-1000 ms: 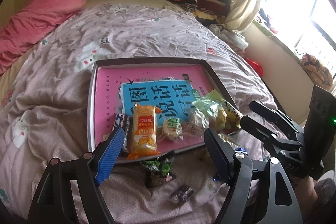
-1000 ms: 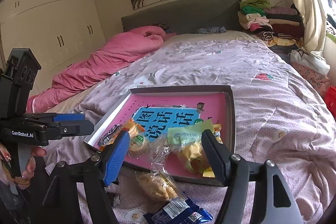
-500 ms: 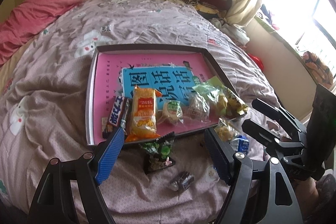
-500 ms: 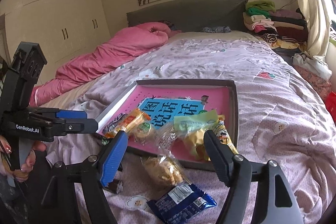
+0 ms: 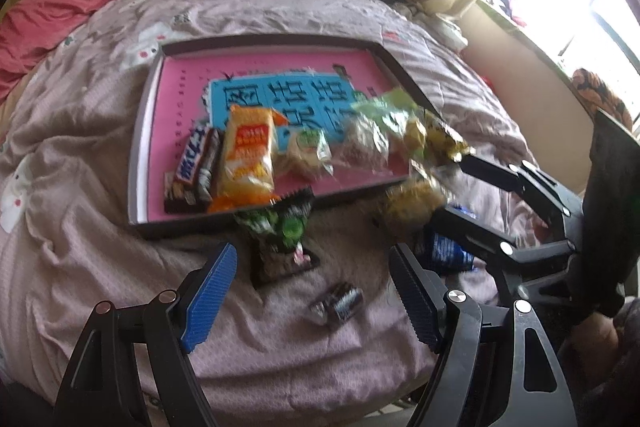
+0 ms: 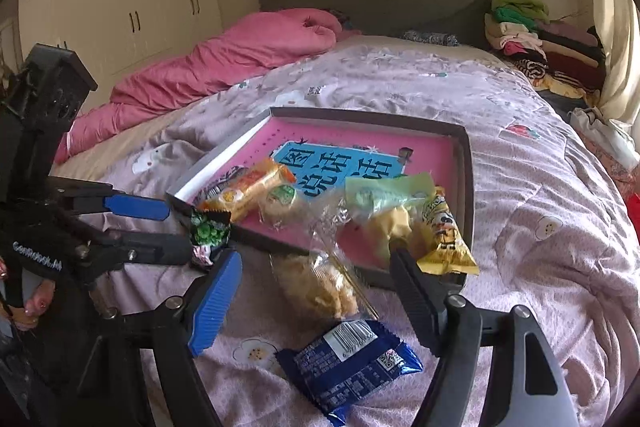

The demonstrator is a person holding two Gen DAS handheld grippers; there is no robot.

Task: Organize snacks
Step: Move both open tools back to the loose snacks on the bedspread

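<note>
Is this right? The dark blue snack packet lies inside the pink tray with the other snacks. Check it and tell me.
Not quite. The dark blue snack packet lies on the bedspread in front of the pink tray, outside its rim, as the right wrist view shows. Other snacks do sit in the tray.

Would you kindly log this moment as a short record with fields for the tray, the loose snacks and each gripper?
surface: bed quilt
tray: pink inside, holds a row of snacks along its near edge
in tray: chocolate bar, orange pack, yellow bag
loose on quilt: blue pack, clear bag, green pack, small dark sweet
left gripper: open, empty, above the small dark sweet
right gripper: open, empty, over the clear bag
</note>
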